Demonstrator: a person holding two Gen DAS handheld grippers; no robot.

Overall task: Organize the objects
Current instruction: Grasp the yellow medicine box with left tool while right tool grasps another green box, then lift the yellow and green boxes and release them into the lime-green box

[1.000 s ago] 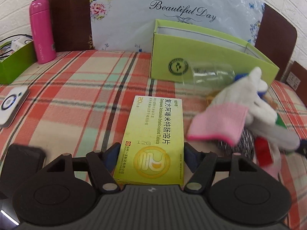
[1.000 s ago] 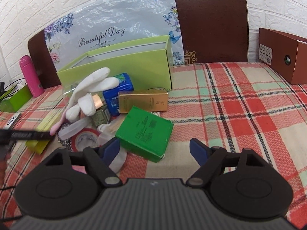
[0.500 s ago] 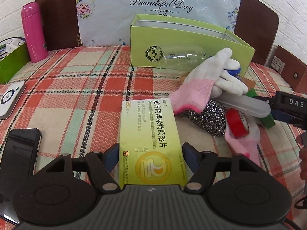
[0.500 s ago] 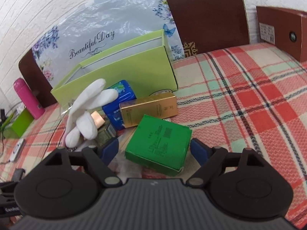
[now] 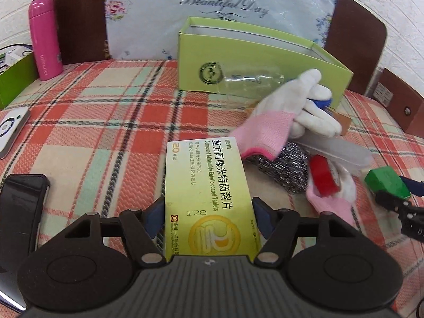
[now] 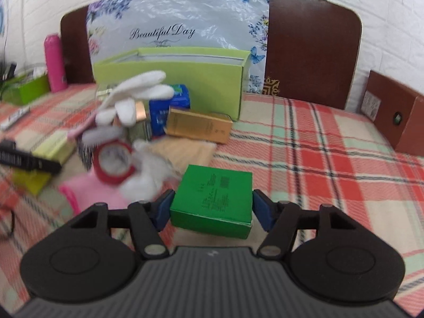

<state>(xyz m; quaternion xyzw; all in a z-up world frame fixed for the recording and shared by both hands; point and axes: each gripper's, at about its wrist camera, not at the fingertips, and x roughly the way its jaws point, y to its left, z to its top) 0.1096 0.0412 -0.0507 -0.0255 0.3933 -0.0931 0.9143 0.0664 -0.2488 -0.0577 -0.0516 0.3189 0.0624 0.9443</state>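
Note:
My left gripper [image 5: 209, 217] is shut on a yellow tablet box [image 5: 206, 185], which sticks out forward over the plaid cloth. Its jaws are pinching in slightly. My right gripper [image 6: 213, 208] has a green box [image 6: 214, 198] between its jaws, which are closing. Both blue pads meet the green box's sides. In the left wrist view the green box [image 5: 385, 182] shows at the far right with the right gripper [image 5: 397, 201] on it. An open lime-green box [image 5: 265, 61] stands at the back.
Between the grippers lies a pile: a white and pink glove [image 5: 291, 111], a steel scourer [image 5: 286, 169], red tape [image 5: 322, 177], a gold box [image 6: 198, 128] and a blue pack [image 6: 169, 108]. A pink bottle [image 5: 45, 37] and a black phone [image 5: 18, 212] are left. A brown box [image 6: 397, 116] is right.
My right gripper has moved in over the green box and its jaws have narrowed onto the box's sides. The left gripper keeps the yellow box and has swung only a little.

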